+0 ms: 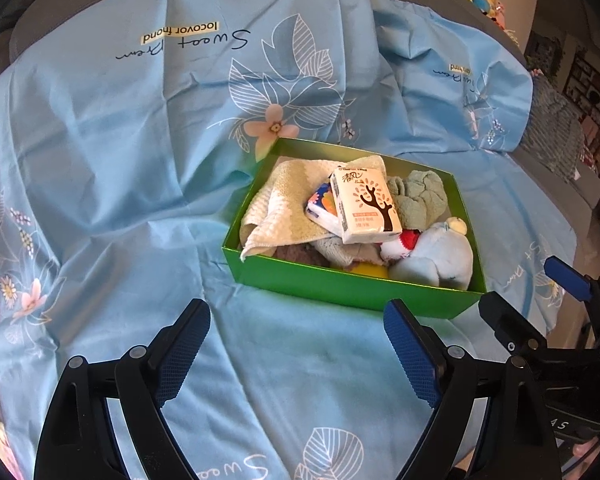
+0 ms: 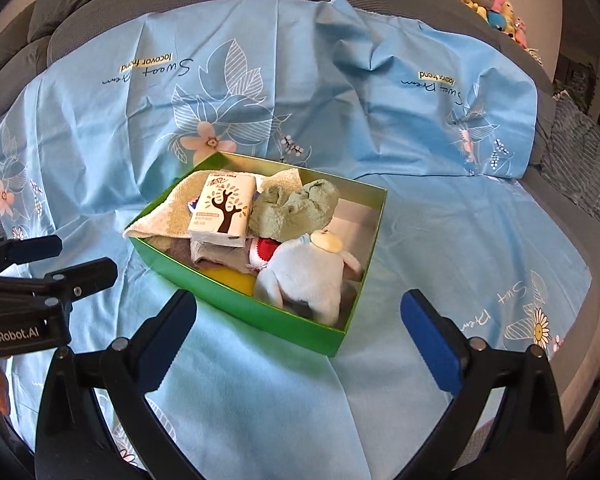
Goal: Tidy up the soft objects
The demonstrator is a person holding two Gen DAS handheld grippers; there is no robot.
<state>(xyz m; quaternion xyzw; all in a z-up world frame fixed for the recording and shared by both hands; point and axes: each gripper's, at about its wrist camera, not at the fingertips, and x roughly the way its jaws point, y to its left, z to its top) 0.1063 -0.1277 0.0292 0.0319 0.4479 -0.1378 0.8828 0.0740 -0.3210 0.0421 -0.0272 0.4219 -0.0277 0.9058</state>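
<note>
Both grippers hang over the blue sheet (image 2: pixel 440 200) now, and neither holds anything. The left gripper (image 1: pixel 296 344) has its jaws spread wide with only cloth showing between the pads, and the right gripper (image 2: pixel 300 332) stands wide apart too, just short of the green box (image 2: pixel 260 320).

And look at that box, it is packed! A cream towel (image 1: pixel 276 204) drapes over the far left side, a tissue pack (image 1: pixel 366 206) with a tree printed on it lies on top in the middle, a green cloth (image 1: pixel 420 196) is bundled behind it, and a pale blue plush toy (image 2: pixel 304 276) fills the near right corner. A yellow thing peeks out underneath, though I cannot tell what it is.

Around the box the sheet shows no loose item. I'd call this job about finished, with maybe only a tidy-up left.
</note>
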